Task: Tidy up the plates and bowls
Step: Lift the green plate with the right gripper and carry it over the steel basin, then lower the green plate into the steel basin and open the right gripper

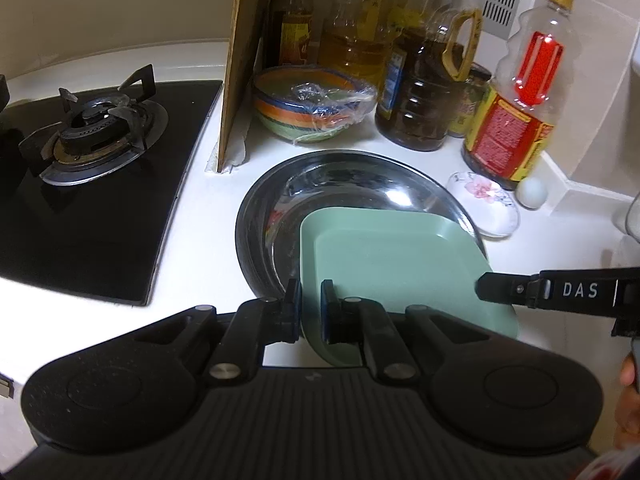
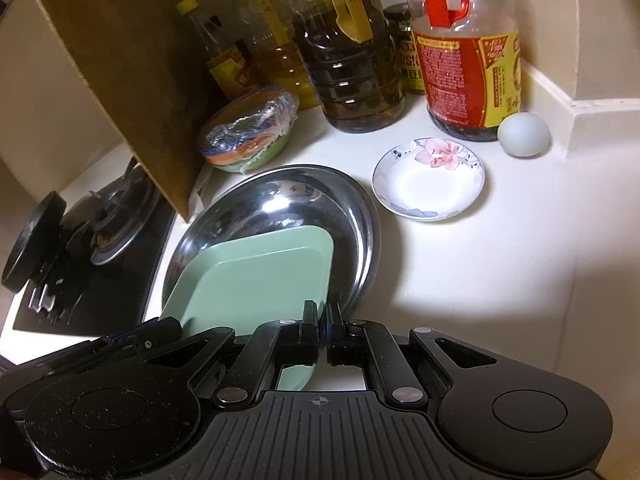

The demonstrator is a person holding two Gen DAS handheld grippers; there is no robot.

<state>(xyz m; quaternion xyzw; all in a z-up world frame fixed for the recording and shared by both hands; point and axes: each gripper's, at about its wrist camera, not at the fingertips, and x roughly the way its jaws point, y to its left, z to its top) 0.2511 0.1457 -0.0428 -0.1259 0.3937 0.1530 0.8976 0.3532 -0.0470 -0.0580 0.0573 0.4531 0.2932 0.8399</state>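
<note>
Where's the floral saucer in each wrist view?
Left wrist: floral saucer at right, partly hidden behind the steel pan's rim, below the red-label bottle.
Right wrist: floral saucer upper centre-right, in full view, right of the pan.
Shared landmark: the pale egg beside the bottle.

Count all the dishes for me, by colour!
Green plate: 1
Silver plate: 1
White flowered saucer: 1
Striped bowl: 1
Total: 4
</note>
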